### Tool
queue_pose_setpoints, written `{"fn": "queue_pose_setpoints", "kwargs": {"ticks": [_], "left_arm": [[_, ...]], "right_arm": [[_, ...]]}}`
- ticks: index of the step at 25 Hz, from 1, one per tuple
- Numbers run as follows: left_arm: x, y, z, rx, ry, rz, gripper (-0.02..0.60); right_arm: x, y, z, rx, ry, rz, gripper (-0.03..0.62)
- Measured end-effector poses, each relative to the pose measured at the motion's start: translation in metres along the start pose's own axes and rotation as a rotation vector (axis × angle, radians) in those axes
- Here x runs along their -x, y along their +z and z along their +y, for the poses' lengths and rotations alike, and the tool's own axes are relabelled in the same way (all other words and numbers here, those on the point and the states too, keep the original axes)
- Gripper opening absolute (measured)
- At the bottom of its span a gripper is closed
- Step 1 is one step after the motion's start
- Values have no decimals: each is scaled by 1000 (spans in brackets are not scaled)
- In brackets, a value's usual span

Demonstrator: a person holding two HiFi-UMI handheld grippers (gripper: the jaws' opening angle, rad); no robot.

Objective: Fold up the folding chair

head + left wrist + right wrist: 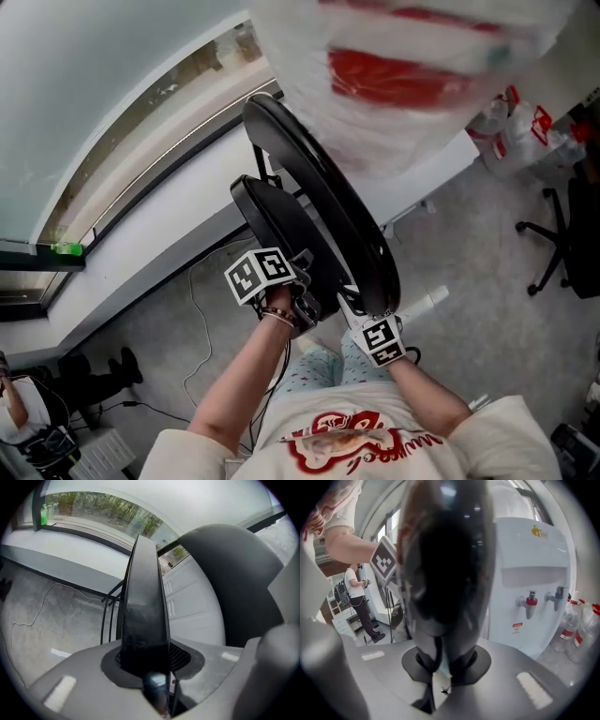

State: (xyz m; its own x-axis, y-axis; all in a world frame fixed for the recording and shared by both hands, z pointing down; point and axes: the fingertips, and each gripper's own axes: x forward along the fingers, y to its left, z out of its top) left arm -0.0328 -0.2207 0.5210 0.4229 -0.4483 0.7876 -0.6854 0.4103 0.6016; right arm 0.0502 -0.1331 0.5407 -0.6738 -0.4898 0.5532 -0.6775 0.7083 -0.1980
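The black folding chair (319, 202) is held up off the floor, with its seat panel (277, 230) lying close against the larger oval back panel. My left gripper (302, 298) is shut on the seat's near edge; in the left gripper view that edge (143, 606) runs straight up from between the jaws of the gripper (151, 665). My right gripper (361, 314) is shut on the lower rim of the back panel. In the right gripper view the glossy black panel (445, 559) fills the middle, clamped in the gripper (440, 663).
A white water dispenser (532, 573) stands to the right with plastic bottles (579, 625) beside it. A person (356, 597) stands far off. An office chair (562, 234) is at the right, a cable (199, 319) lies on the floor, and a long white window ledge (141, 244) runs at left.
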Motion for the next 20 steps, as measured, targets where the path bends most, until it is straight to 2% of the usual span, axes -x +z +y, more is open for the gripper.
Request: {"fn": "queue_pose_setpoints", "kwargs": {"ticks": [7, 11, 13, 15, 20], "left_arm": [[-7, 0, -6, -8, 75, 9, 144], [-9, 0, -10, -15, 62, 16, 148], [-7, -1, -12, -4, 30, 26, 147], [-6, -1, -13, 7, 12, 32, 147], [-10, 0, -10, -1, 81, 27, 156]], "right_arm": [[1, 1, -4, -4, -22, 20, 28], [5, 3, -8, -64, -48, 15, 38], [11, 6, -10, -117, -43, -17, 71], [19, 10, -8, -116, -30, -21, 94], [36, 20, -4, -111, -33, 23, 129]]}}
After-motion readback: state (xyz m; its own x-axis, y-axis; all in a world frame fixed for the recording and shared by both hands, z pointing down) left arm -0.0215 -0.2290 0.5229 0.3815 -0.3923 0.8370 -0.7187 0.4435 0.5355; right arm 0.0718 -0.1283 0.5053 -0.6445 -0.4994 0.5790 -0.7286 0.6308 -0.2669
